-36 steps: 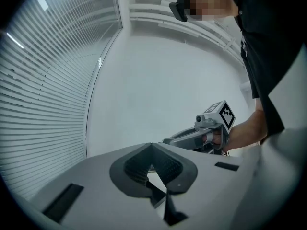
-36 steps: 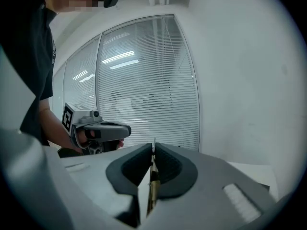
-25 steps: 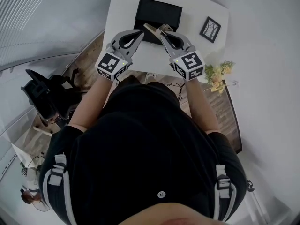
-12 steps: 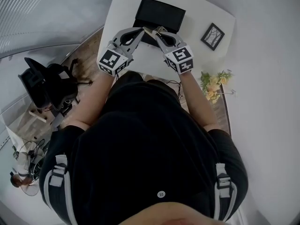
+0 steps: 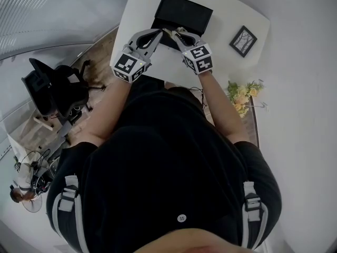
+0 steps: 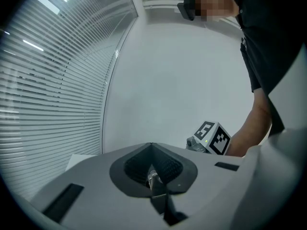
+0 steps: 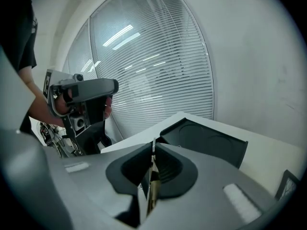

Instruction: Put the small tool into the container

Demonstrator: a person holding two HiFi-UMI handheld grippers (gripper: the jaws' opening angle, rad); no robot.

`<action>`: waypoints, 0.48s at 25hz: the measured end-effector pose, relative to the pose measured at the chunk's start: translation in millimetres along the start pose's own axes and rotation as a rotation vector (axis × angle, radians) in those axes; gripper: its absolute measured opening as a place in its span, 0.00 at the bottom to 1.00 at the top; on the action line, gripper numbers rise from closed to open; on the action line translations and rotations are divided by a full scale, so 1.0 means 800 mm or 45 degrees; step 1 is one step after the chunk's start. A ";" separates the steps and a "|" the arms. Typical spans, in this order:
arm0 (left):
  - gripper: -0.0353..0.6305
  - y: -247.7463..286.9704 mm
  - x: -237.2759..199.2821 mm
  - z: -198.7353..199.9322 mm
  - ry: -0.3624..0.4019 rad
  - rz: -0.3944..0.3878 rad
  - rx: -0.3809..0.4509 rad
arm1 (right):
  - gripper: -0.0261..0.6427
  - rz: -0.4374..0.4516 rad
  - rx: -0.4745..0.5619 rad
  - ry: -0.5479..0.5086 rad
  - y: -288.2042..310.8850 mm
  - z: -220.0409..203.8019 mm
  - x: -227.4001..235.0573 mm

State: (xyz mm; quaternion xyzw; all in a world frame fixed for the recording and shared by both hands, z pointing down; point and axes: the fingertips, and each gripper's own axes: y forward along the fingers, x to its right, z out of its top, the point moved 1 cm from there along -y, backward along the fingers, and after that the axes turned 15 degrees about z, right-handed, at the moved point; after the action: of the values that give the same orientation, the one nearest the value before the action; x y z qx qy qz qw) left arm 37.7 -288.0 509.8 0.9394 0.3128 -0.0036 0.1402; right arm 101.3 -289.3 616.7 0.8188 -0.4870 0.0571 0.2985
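Surface: we see a white table [image 5: 142, 15] set against a pale wall, with window blinds [image 7: 158, 71] on one side.
Container: a black container [image 5: 184, 15] lies open on the table, towards its far edge.
Other items: a small frame [image 5: 243, 40] stands on the table to the right of the container. Flowers [image 5: 241, 96] and a black chair [image 5: 50, 91] are beside the table.
Right gripper: we find the right gripper [image 5: 178, 32] clamped on the tool [image 5: 168, 31], a thin flat strip standing on edge between the jaws and showing just past their tips.
Tool position: it is held in the air at the container's near edge, not inside it. In the right gripper view the container lies just beyond the jaw tips.
Left gripper: the left gripper [image 5: 157, 33] has its jaws together. We see a small silvery bit at their seam and cannot identify it.
Relation: both sets of tips are close together over the near edge of the container, the tool between them.
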 end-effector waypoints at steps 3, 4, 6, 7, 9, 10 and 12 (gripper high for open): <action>0.06 0.003 -0.004 -0.007 -0.005 -0.001 -0.006 | 0.09 -0.007 -0.021 0.021 0.009 -0.008 0.007; 0.06 0.004 -0.005 -0.009 -0.003 0.000 -0.009 | 0.09 -0.006 -0.032 0.024 0.013 -0.011 0.009; 0.06 0.008 -0.008 -0.013 0.004 -0.005 -0.014 | 0.09 -0.002 -0.056 0.023 0.021 -0.015 0.013; 0.06 0.009 -0.009 -0.015 0.004 -0.009 -0.017 | 0.09 0.000 -0.071 0.023 0.025 -0.017 0.014; 0.06 0.014 -0.011 -0.018 -0.003 -0.021 -0.026 | 0.09 0.004 -0.101 0.024 0.033 -0.025 0.016; 0.06 0.016 -0.012 -0.021 -0.006 -0.026 -0.031 | 0.09 0.006 -0.114 0.025 0.037 -0.030 0.018; 0.06 0.022 -0.016 -0.026 -0.006 -0.029 -0.042 | 0.09 0.008 -0.133 0.027 0.045 -0.036 0.022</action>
State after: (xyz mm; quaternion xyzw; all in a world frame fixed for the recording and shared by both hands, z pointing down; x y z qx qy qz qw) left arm 36.0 -303.9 535.3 0.9333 0.3232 -0.0021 0.1564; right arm 86.5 -299.2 662.5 0.7999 -0.4887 0.0414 0.3458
